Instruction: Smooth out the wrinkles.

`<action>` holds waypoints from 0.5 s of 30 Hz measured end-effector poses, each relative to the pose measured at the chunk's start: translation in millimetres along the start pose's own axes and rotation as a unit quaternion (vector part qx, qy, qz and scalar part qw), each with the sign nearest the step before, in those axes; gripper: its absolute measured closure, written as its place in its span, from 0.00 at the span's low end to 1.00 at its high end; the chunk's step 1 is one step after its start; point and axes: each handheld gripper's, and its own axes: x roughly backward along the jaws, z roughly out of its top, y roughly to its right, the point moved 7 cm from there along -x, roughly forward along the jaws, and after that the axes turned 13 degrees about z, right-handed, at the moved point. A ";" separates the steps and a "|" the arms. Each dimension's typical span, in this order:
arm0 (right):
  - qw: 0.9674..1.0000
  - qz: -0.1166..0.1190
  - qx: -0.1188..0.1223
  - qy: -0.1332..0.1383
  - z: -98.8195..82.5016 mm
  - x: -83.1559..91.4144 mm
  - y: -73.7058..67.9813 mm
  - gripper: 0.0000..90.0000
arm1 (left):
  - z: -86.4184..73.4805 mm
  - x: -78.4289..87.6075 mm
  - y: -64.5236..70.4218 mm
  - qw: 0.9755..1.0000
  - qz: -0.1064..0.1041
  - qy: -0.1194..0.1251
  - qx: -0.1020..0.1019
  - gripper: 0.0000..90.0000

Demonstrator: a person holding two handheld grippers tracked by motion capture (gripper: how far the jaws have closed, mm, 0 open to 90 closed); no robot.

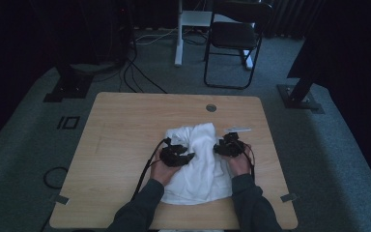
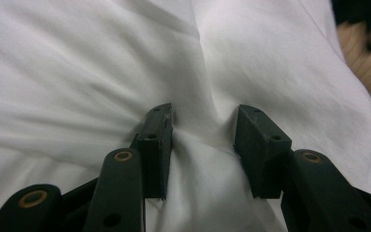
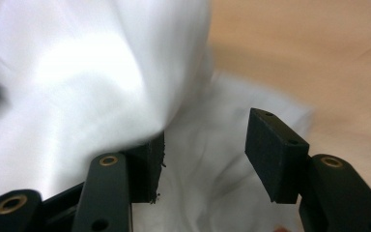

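1. High view: a white cloth [image 1: 196,162] lies bunched at lower centre of the wooden table [image 1: 125,125]. The left gripper [image 1: 176,155] sits on its left edge and the right gripper [image 1: 230,146] at its right edge, with a small white strip [image 1: 237,129] just above the right one
2. Left gripper view: a ridge of cloth [image 2: 200,140] rises between the jaws, which stand partly spread; whether the pads truly pinch it I cannot tell. Best to close fully on the ridge before lifting
3. Right gripper view: the jaws are spread, cloth [image 3: 101,72] billowing over the left pad, nothing clamped. Slide under the edge, then close, and lift both sides evenly
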 end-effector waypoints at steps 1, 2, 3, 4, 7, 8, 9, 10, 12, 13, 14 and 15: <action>1.000 -0.004 0.003 0.021 5.8 8.4 -2.8 0.53 | 0.1 0.3 0.1 1.000 0.001 0.000 -0.001 0.65; 0.999 -0.005 0.007 0.044 11.6 15.6 -6.5 0.53 | 0.0 0.4 0.2 1.000 0.002 0.000 -0.001 0.65; 0.998 0.003 0.012 0.061 16.4 20.5 -11.4 0.53 | 0.1 0.3 0.4 1.000 0.002 0.001 -0.001 0.65; 0.997 0.010 0.018 0.071 20.5 22.9 -16.2 0.51 | 0.2 0.3 0.2 1.000 0.002 0.001 -0.001 0.64; 0.995 0.023 0.026 0.098 30.6 22.6 -25.7 0.47 | 0.2 0.7 0.0 1.000 0.002 0.001 0.001 0.64; 0.994 0.024 0.025 0.106 33.4 21.2 -26.8 0.46 | 0.1 0.7 0.1 1.000 0.002 0.001 0.001 0.64; 0.993 0.030 0.022 0.110 35.2 19.8 -28.2 0.45 | 0.1 0.6 0.0 1.000 0.002 0.001 0.000 0.64; 0.993 0.045 0.021 0.107 37.2 15.8 -30.1 0.42 | 0.2 0.6 -0.1 1.000 0.001 0.001 0.001 0.64; 0.993 0.043 0.018 0.104 40.0 10.0 -30.1 0.41 | 0.0 0.7 -0.2 1.000 0.001 0.001 0.001 0.64; 0.994 0.045 0.015 0.100 40.8 7.0 -29.2 0.42 | -0.1 0.7 -0.1 1.000 0.001 0.001 0.000 0.64; 0.995 0.044 0.011 0.092 41.1 3.8 -28.0 0.44 | -0.2 0.7 0.2 1.000 0.002 0.002 0.000 0.64; 0.997 0.035 0.005 0.067 39.8 -2.5 -23.7 0.56 | -0.2 0.7 0.2 1.000 0.003 0.002 -0.001 0.64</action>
